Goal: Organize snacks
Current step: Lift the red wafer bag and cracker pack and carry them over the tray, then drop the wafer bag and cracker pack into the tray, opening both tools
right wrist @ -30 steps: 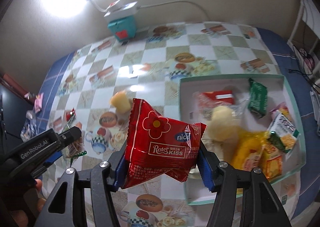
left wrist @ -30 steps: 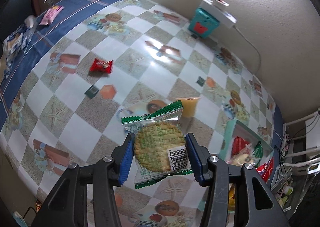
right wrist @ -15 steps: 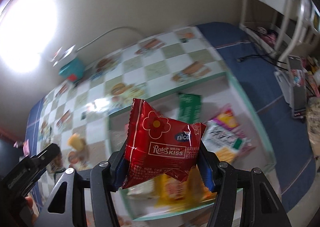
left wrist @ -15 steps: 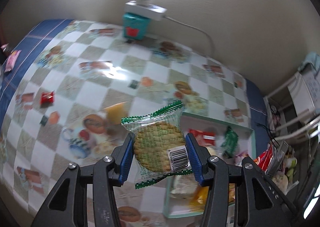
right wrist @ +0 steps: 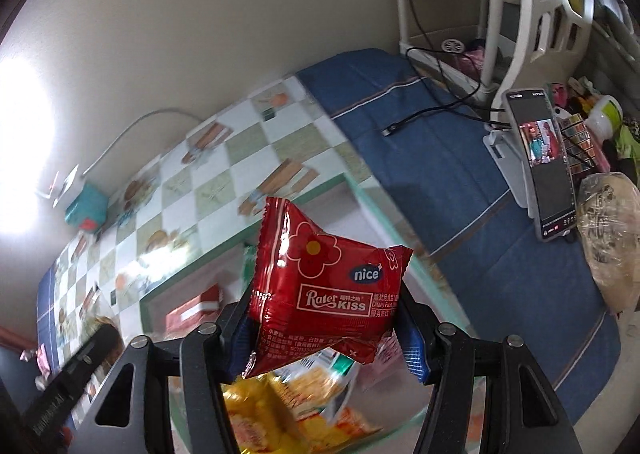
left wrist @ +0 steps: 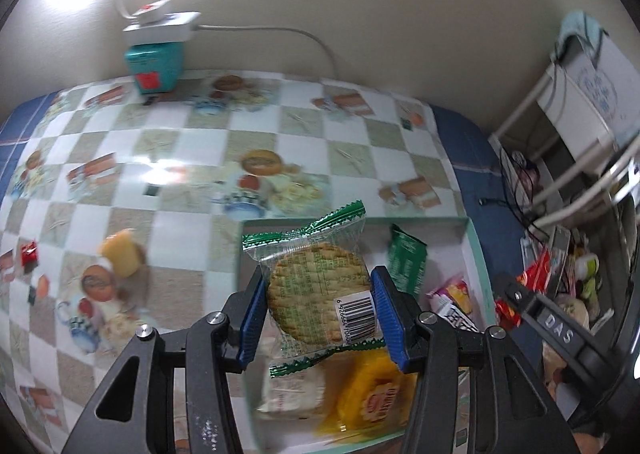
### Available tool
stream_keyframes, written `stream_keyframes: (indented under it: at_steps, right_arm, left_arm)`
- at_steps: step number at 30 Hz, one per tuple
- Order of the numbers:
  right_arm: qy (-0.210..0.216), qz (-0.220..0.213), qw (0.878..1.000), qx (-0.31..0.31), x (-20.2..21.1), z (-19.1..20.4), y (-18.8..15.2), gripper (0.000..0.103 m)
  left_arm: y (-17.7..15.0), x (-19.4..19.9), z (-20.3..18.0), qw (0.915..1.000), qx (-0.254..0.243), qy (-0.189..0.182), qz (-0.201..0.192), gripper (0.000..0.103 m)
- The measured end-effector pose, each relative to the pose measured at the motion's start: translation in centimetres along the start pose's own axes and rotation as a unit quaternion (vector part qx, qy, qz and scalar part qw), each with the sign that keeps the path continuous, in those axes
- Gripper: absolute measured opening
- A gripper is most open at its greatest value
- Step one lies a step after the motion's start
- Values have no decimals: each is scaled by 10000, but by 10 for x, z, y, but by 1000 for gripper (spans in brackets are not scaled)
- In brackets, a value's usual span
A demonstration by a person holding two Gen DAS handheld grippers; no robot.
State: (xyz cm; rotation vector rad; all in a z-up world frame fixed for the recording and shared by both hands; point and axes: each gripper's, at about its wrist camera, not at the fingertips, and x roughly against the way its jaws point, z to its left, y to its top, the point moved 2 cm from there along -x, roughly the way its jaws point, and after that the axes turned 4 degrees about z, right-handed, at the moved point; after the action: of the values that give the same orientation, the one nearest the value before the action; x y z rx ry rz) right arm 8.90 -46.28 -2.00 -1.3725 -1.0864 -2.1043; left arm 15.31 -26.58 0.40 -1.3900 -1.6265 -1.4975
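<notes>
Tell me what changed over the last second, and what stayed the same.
Both grippers swung from over the checked tablecloth to above the teal-rimmed box; the yellow snack and small red packet left on the cloth now lie off to the left. Nothing was picked up or released. The left gripper still clamps the green-edged biscuit packet, and the right gripper the red packet.

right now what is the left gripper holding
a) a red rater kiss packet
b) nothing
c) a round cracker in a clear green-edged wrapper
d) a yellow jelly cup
c: the left gripper is shut on the cracker, a round biscuit in a clear wrapper with green edges, above the box; the red packet sits in the right gripper.
</notes>
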Motion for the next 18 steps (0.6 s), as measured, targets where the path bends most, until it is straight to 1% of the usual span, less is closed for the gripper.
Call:
stream_keyframes:
  at_steps: [3, 8, 14, 18]
  right_arm:
    - [-29, -15, 10000, -50, -9, -7, 5, 64]
    - [-30, 23, 10000, -92, -30, -11, 10, 64]
    - [-19, 91, 10000, -23, -49, -9, 11, 65]
    - [-27, 113, 9999, 10, -54, -8, 10, 66]
  left_arm:
    - [-2, -8, -18, 9997, -237, -33, 16, 53]
    - [-5, -23, -41, 9980, -631, 52, 59, 53]
    - [-6, -37, -52, 9960, -872, 153, 118, 53]
    - [-6, -43, -52, 9958, -888, 175, 162, 53]
